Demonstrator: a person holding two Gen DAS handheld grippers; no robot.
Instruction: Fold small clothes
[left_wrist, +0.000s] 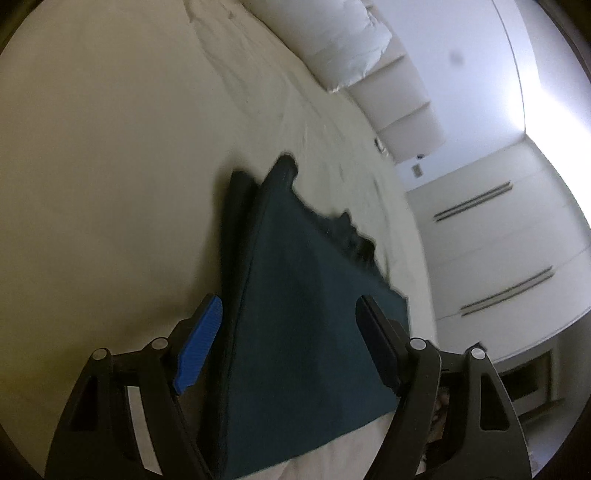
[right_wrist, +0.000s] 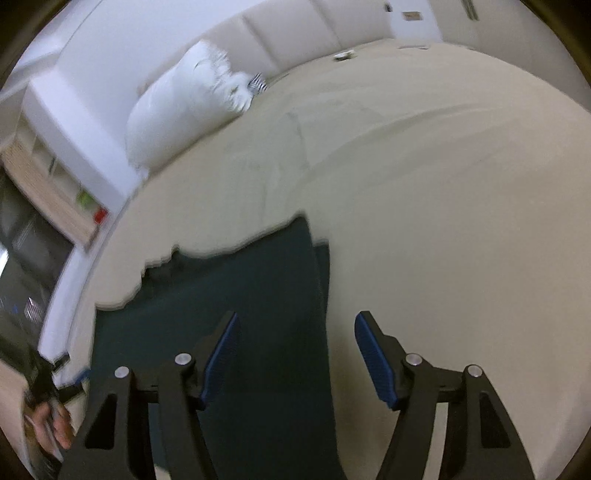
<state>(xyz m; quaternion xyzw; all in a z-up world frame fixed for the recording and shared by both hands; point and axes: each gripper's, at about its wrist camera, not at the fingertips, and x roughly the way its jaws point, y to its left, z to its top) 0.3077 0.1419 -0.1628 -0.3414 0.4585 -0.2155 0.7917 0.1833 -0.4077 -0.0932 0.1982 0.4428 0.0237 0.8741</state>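
A dark teal garment (left_wrist: 295, 295) lies folded on the cream bedsheet (left_wrist: 110, 166). In the left wrist view its doubled left edge runs up between the fingers. My left gripper (left_wrist: 290, 321) is open and empty, hovering over the garment's near part. In the right wrist view the same garment (right_wrist: 258, 314) lies under and left of my right gripper (right_wrist: 295, 339), which is open and empty above the garment's right edge. Both views are motion-blurred.
A white pillow (left_wrist: 340, 40) (right_wrist: 184, 107) rests against the padded headboard (right_wrist: 303, 40). White wardrobe doors (left_wrist: 498, 240) stand beyond the bed. In the right wrist view, the bed edge and shelves (right_wrist: 55, 184) are at left, with the person's hand (right_wrist: 51, 424).
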